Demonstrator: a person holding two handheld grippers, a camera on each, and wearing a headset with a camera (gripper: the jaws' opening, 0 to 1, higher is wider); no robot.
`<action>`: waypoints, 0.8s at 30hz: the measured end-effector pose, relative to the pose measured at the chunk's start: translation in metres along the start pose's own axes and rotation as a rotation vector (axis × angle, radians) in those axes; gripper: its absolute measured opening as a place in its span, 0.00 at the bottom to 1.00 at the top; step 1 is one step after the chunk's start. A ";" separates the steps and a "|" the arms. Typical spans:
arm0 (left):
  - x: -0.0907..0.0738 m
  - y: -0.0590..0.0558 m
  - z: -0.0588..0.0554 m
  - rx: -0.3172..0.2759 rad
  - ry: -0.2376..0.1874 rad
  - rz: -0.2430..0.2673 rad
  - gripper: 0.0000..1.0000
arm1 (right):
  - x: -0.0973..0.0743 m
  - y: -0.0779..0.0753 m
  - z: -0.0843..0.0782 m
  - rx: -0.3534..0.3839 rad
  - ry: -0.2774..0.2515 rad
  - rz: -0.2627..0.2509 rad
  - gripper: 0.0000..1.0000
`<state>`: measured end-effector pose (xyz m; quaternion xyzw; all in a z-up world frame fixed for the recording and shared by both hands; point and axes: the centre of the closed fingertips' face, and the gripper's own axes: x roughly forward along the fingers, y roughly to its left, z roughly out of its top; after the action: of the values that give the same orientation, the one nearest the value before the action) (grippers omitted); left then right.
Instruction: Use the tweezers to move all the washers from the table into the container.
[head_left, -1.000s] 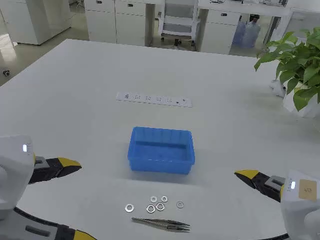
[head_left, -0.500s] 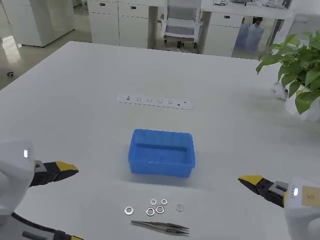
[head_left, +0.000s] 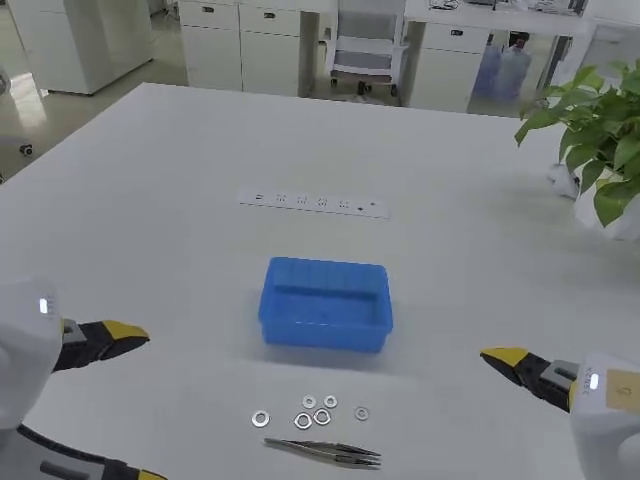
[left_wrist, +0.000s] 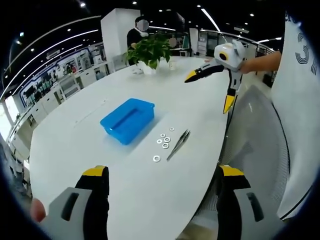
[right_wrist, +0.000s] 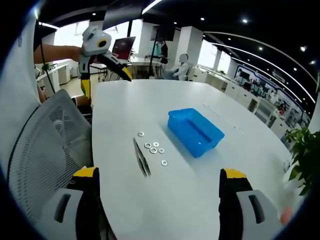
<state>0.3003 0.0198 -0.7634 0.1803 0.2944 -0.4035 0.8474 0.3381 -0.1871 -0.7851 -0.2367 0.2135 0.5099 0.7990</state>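
Note:
A blue container (head_left: 325, 305) sits mid-table, with nothing visible inside it. In front of it lie several metal washers (head_left: 318, 410) in a loose cluster, and the tweezers (head_left: 325, 452) lie flat just nearer to me. My left gripper (left_wrist: 162, 172) is open and holds nothing; its yellow fingertip (head_left: 120, 333) shows at the left, well apart from the washers (left_wrist: 164, 140). My right gripper (right_wrist: 160, 175) is open too, its fingertip (head_left: 503, 357) right of the container (right_wrist: 195, 131). The tweezers (right_wrist: 141, 157) are untouched.
A white power strip (head_left: 312, 203) lies beyond the container. A potted plant (head_left: 595, 130) stands at the table's far right. A grey mesh chair back (right_wrist: 45, 150) is close behind the near table edge. Cabinets and a chair (head_left: 362, 45) stand past the far edge.
The head view has shifted slightly. Both grippers stay open and have drifted a little toward me. Washers, tweezers and container have not moved.

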 end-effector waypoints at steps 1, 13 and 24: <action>0.000 0.000 0.000 0.002 0.000 0.002 0.94 | 0.000 0.000 0.000 0.000 0.000 0.000 1.00; 0.009 -0.003 0.011 -0.011 -0.045 -0.003 0.91 | 0.006 0.000 -0.002 -0.006 0.005 0.011 0.99; 0.016 0.000 0.017 0.058 -0.052 -0.006 0.89 | 0.012 0.001 -0.005 -0.001 0.018 0.027 0.99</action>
<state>0.3146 0.0013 -0.7604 0.1932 0.2613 -0.4190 0.8478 0.3417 -0.1812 -0.7965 -0.2388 0.2236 0.5185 0.7900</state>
